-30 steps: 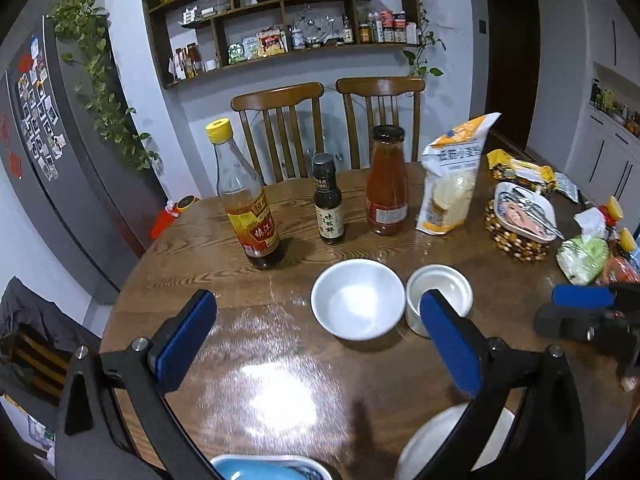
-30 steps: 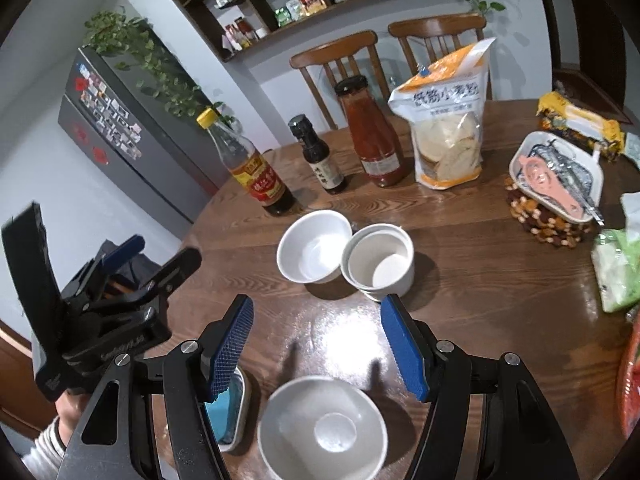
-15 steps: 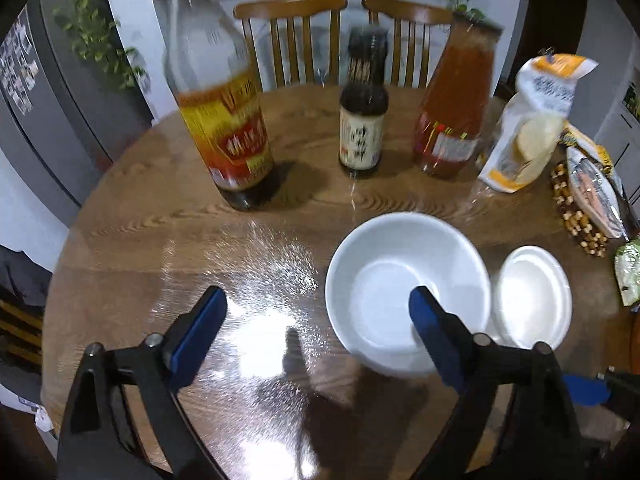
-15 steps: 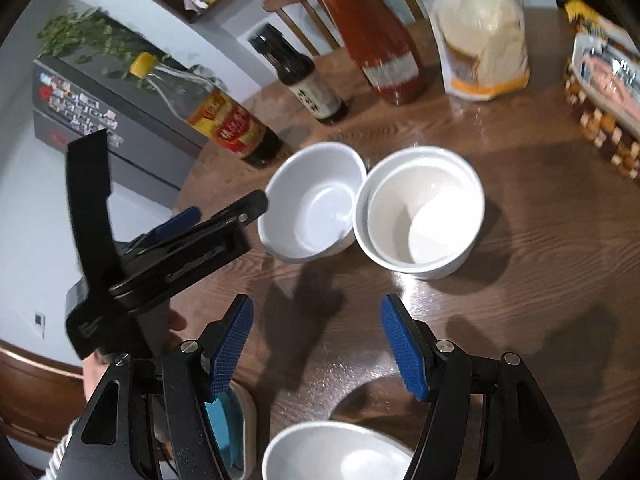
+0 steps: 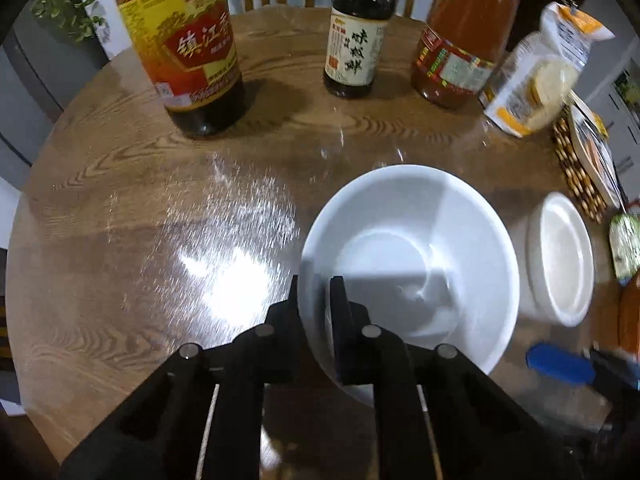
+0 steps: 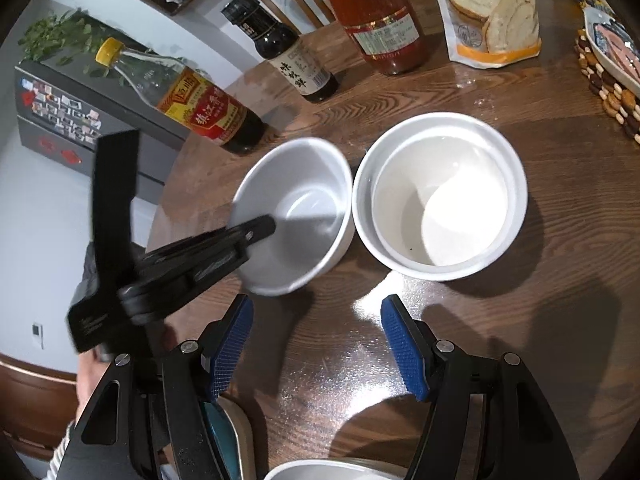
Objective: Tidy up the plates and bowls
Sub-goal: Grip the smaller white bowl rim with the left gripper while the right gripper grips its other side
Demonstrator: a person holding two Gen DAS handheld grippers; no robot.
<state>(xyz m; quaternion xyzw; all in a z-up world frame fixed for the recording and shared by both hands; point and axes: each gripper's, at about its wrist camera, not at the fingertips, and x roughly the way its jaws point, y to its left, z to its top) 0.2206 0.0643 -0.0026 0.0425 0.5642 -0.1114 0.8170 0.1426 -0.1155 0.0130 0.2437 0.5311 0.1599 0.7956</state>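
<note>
On a round wooden table (image 5: 120, 184), the left tool (image 5: 316, 304) is closing its two black fingers on the near rim of a white bowl (image 5: 412, 248), one finger outside the wall and one inside, with the rim pinched between them. From the right wrist view the same left tool (image 6: 256, 232) reaches in from the left, and the white bowl (image 6: 296, 216) looks tipped, its mouth facing up and slightly toward the camera. The bowl is round, so it has no clear long axis.

Just to its right stands a second white bowl (image 6: 440, 196), upright with its mouth facing up, and a smaller one appears nested inside it. The two rims nearly touch.

The right tool (image 6: 316, 344) hangs over bare table in front of both bowls, its blue padded fingers (image 6: 404, 348) spread apart with nothing between them.

Behind the bowls stand a vinegar bottle (image 6: 200, 112) with a yellow cap, a small dark sauce bottle (image 6: 288, 56), a red sauce bottle (image 6: 372, 20) and a bag of snacks (image 6: 492, 12). At the bottom edge, the rim of another white dish (image 6: 320, 470) shows.
</note>
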